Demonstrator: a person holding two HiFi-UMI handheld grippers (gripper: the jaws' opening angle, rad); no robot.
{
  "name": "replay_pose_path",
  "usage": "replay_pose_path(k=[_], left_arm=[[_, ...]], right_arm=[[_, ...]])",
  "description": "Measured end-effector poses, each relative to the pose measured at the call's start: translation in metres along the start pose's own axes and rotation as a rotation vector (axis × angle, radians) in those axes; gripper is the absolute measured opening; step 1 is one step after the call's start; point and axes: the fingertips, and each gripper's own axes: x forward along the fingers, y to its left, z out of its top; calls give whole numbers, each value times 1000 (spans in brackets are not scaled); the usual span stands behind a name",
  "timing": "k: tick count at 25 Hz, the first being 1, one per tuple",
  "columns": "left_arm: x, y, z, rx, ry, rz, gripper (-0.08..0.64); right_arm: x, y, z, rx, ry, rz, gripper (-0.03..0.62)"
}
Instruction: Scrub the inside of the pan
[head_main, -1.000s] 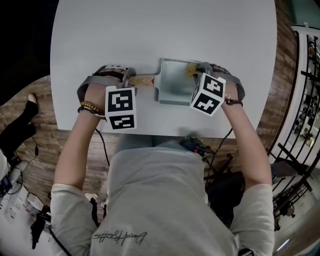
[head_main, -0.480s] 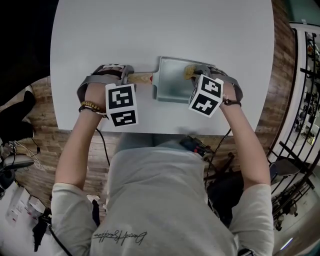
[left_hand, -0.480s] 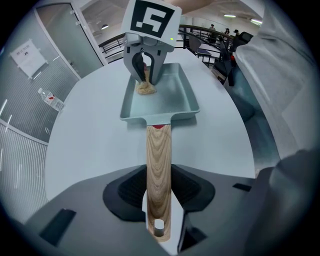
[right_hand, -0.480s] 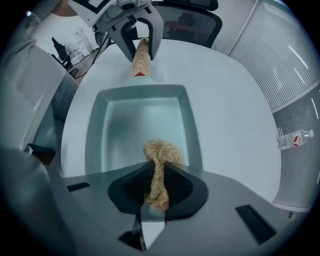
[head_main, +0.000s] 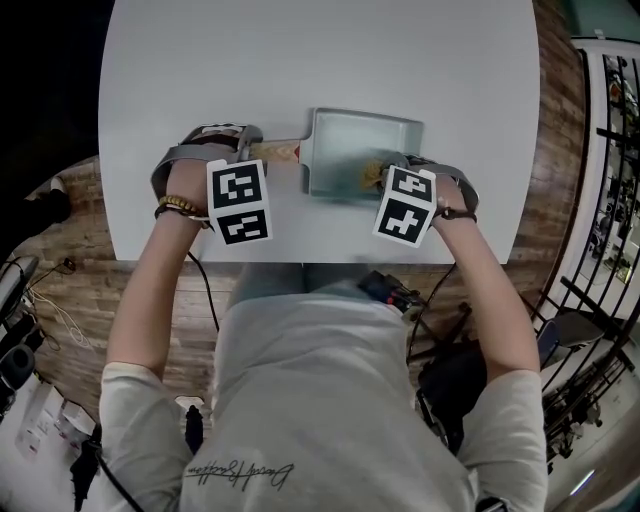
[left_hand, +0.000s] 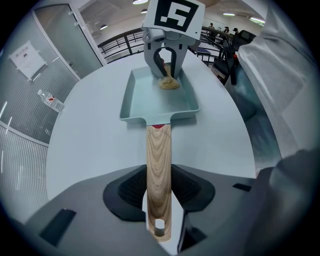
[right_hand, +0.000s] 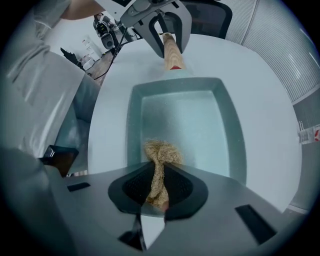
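Observation:
A pale teal rectangular pan (head_main: 355, 140) lies on the round white table (head_main: 300, 60), its wooden handle (head_main: 280, 152) pointing left. My left gripper (head_main: 252, 150) is shut on that handle (left_hand: 158, 165), the jaws clamping its end from both sides. My right gripper (head_main: 385, 172) points down into the pan near its front right rim and is shut on a tan fibre scrubber (right_hand: 160, 162). The scrubber's bunched end (left_hand: 169, 83) rests on the pan floor (right_hand: 200, 125). From the right gripper view, the left gripper (right_hand: 167, 30) shows at the far end of the handle.
The table's front edge (head_main: 300, 262) runs just below both hands. Brick flooring with cables (head_main: 40, 290) lies to the left. Metal racks (head_main: 610, 150) stand to the right. A dark device (head_main: 390, 290) sits at the person's lap.
My right gripper has drawn the scrubber from the pan's far right corner back toward its near rim. The left gripper has kept its hold on the handle.

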Motion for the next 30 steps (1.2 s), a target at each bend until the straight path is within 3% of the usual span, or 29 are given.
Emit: replay_pose_path(k=[9,14,24,30], left_arm=[[2,0,5,32,6,-14,146],[-2,-1,7,76,17,-30,147],[0,-4,7,94,15,-41,150],[-4,-6,8,72,-2,-49,150]], right_arm=[[2,14,-7,-1,12,55,67],[-3,5,-12,53,-9,64,67],[-8,-64,-13,104,-26,-29,67],[-13,-77,-12,86,-16,-55,67]])
